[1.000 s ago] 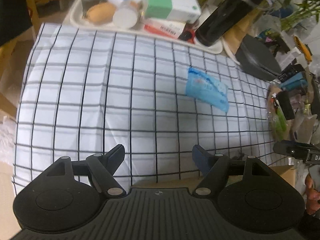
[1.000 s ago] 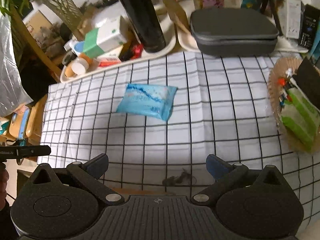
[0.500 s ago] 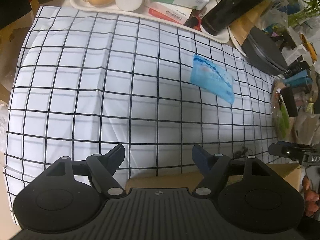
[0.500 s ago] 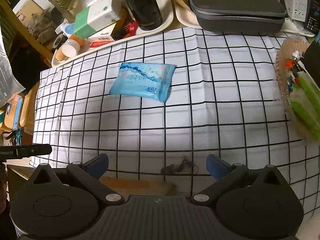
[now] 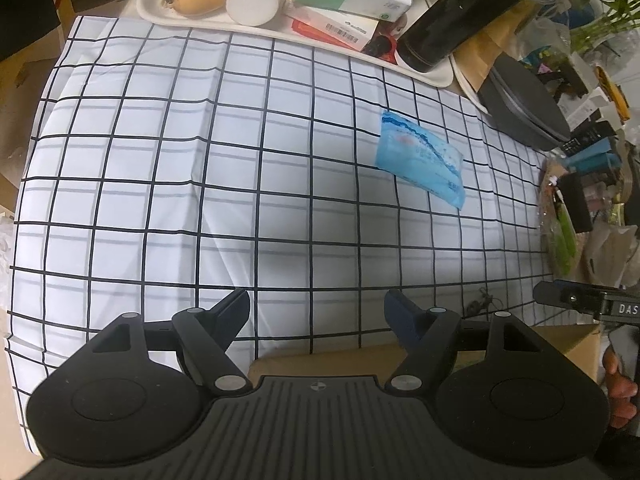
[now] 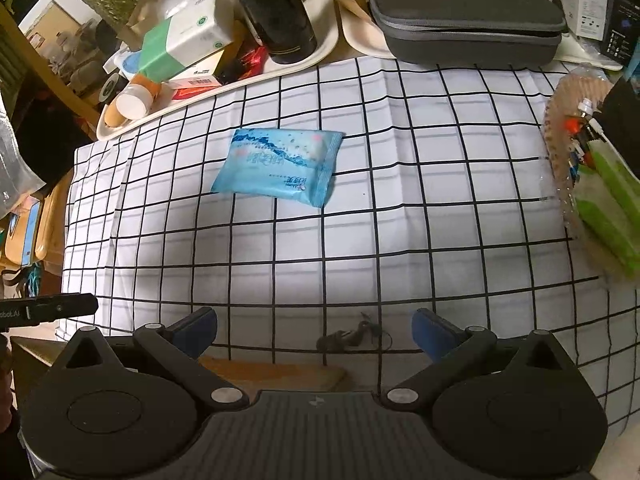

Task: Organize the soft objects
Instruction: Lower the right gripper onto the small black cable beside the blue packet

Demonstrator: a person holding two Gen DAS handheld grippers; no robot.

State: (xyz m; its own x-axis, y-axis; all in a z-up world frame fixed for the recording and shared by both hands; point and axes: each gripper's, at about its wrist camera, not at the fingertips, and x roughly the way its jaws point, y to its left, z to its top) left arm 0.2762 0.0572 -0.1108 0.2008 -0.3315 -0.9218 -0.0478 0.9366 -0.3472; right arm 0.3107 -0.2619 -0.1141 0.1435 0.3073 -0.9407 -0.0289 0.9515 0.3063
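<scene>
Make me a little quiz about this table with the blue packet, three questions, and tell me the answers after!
1. True or false: the blue packet lies on the checked cloth.
2. Which holds something: left gripper, right gripper, or neither?
3. What stands on the tray: A) black bottle, B) a teapot?

Key: 1 true. 2 neither, both open. 3 A.

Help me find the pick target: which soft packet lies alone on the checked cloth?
The blue plastic tissue packet, flat on the black-and-white checked cloth. The green packets sit in the woven basket at the cloth's right edge.
</scene>
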